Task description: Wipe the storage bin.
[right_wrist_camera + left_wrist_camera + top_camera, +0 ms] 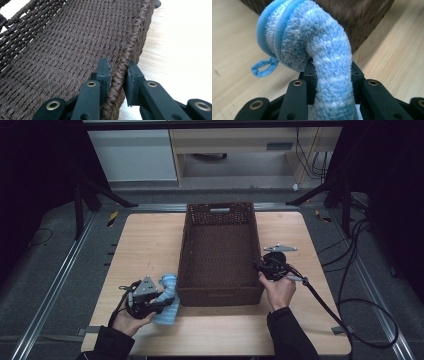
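Note:
A fluffy light-blue and white striped cloth (pixel 168 301) lies at the front left of the wooden table, beside the brown woven basket (pixel 220 220). My left gripper (pixel 159 303) is shut on it. In the left gripper view the cloth (pixel 319 42) bulges up between the black jaws, and a small blue loop (pixel 263 67) hangs at its side. My right gripper (pixel 260 268) is shut on the basket's right rim. In the right gripper view the braided rim (pixel 122 67) runs between the pads, one jaw inside the basket and one outside.
The basket stands in the middle of the table (pixel 145 240) with nothing visible inside it. Black cables (pixel 350 270) trail off the table's right side. Metal rails (pixel 55 285) run along both sides on the floor.

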